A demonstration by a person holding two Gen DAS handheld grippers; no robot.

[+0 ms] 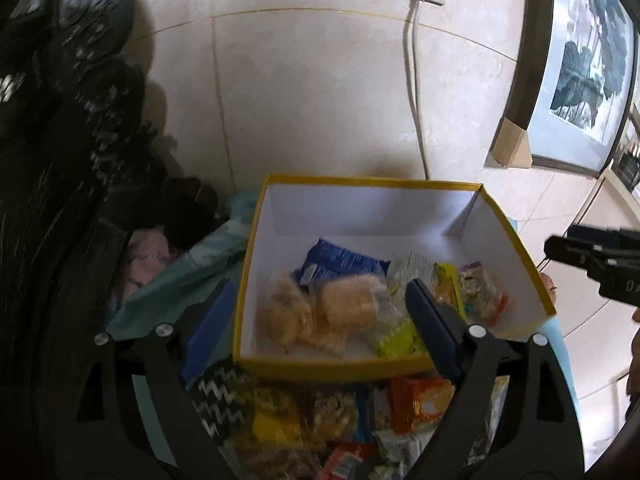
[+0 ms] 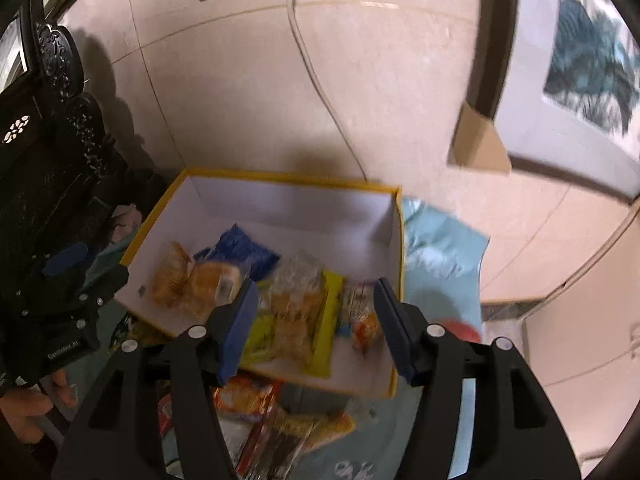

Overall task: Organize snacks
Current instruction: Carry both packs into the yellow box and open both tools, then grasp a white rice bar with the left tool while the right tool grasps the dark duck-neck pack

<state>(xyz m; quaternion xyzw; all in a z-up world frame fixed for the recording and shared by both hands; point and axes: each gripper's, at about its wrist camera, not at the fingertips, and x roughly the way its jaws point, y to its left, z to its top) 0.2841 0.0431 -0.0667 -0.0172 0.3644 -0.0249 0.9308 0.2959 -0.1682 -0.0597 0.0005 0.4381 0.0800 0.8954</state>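
Observation:
A yellow-rimmed white box (image 1: 280, 216) (image 2: 396, 248) stands on a teal cloth and holds several snack packets: a blue packet (image 1: 340, 260) (image 2: 244, 250), pale puffed snacks (image 1: 320, 312) (image 2: 192, 280) and yellow-wrapped bars (image 1: 448, 288) (image 2: 330, 320). More loose snacks (image 1: 416, 400) (image 2: 248, 396) lie in front of the box. My left gripper (image 1: 320, 320) is open and empty above the box's front edge. My right gripper (image 2: 316, 320) is open and empty over the box's front right part. Each gripper shows at the edge of the other's view.
A tiled wall with a socket and cable (image 1: 416, 80) stands behind the box. A dark carved furniture piece (image 1: 60, 160) stands on the left. A framed picture (image 1: 580, 80) leans on the right. The teal cloth (image 2: 444, 252) extends right of the box.

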